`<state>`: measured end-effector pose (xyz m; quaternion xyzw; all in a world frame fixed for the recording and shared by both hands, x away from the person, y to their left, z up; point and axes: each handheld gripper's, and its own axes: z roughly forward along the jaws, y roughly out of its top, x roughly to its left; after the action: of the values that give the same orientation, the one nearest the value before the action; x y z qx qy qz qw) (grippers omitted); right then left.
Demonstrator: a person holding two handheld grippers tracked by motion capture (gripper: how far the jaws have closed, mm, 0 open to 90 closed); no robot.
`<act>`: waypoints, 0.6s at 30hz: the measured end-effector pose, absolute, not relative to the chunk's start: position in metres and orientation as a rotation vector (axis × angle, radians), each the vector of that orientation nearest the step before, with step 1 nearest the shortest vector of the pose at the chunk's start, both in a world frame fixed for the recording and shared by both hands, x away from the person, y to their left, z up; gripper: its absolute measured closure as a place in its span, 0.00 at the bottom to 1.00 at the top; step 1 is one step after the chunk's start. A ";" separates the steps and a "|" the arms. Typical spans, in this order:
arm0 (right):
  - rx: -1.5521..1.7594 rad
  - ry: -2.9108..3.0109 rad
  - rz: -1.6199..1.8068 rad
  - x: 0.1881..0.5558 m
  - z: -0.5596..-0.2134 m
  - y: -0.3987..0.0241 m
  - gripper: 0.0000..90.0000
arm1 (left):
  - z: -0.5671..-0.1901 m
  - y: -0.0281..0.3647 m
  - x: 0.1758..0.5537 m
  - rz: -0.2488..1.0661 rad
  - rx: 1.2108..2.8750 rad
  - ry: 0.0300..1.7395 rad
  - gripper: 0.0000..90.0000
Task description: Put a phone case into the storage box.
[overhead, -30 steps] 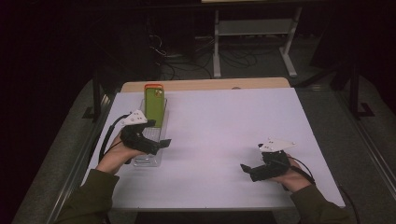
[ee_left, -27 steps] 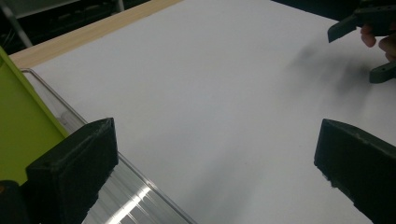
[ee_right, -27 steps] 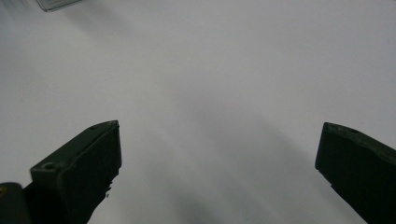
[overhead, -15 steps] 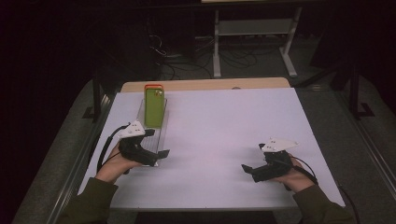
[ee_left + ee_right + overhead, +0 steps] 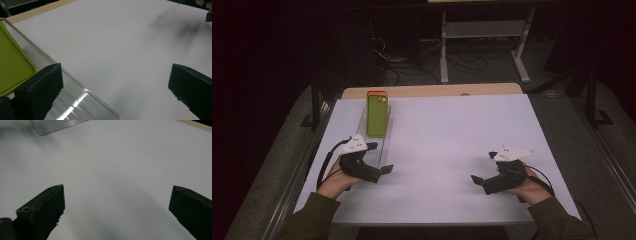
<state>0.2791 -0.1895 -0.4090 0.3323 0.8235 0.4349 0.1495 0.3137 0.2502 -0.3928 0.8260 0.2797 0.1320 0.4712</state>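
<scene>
A green phone case (image 5: 377, 115) with an orange rim lies at the far end of a long clear plastic tray (image 5: 383, 145) on the left of the white table (image 5: 452, 140). My left gripper (image 5: 380, 157) is open over the tray's near end, empty. In the left gripper view the green case (image 5: 12, 65) sits at the left; one jaw stands over the tray wall (image 5: 82, 97) and the left gripper (image 5: 115, 75) spans bare table. My right gripper (image 5: 483, 167) rests open and empty at the near right. The right gripper (image 5: 117, 192) faces white tabletop.
A wooden strip (image 5: 432, 91) borders the table's far edge. Behind it stand a metal shelf frame (image 5: 484, 30) and cables on a dark floor. A corner of the clear tray (image 5: 55, 125) shows at the top left of the right gripper view.
My left gripper has drawn back along the tray toward the near edge, away from the green case. The right gripper has hardly moved.
</scene>
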 end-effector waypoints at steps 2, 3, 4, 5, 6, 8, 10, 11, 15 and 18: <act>0.943 2.368 1.260 0.279 -0.407 -0.190 0.00 | -0.394 0.251 0.313 0.311 2.012 0.681 0.00; 0.944 2.367 1.267 0.279 -0.406 -0.190 0.00 | -0.395 0.251 0.313 0.309 2.014 0.681 0.00; 0.936 2.365 1.274 0.279 -0.405 -0.190 0.00 | -0.396 0.251 0.313 0.306 2.014 0.683 0.00; 0.934 2.365 1.277 0.279 -0.403 -0.190 0.00 | -0.397 0.251 0.313 0.304 2.017 0.682 0.00; 0.937 2.362 1.285 0.279 -0.402 -0.190 0.00 | -0.398 0.250 0.313 0.299 2.021 0.686 0.00; 0.931 2.360 1.288 0.279 -0.400 -0.190 0.00 | -0.399 0.249 0.312 0.295 2.022 0.690 0.00; 0.919 2.354 1.295 0.279 -0.399 -0.190 0.00 | -0.401 0.249 0.313 0.297 2.021 0.687 0.00; 0.923 2.353 1.294 0.279 -0.398 -0.191 0.00 | -0.401 0.250 0.313 0.299 2.025 0.686 0.00; 0.922 2.351 1.302 0.280 -0.398 -0.191 0.00 | -0.401 0.250 0.313 0.295 2.024 0.695 0.00; 0.915 2.350 1.305 0.280 -0.398 -0.191 0.00 | -0.401 0.250 0.313 0.296 2.017 0.698 0.00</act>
<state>0.2800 -0.1907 -0.3977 0.3186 0.8182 0.4544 0.1502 0.3133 0.2502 -0.4012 0.8244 0.2853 0.1210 0.4736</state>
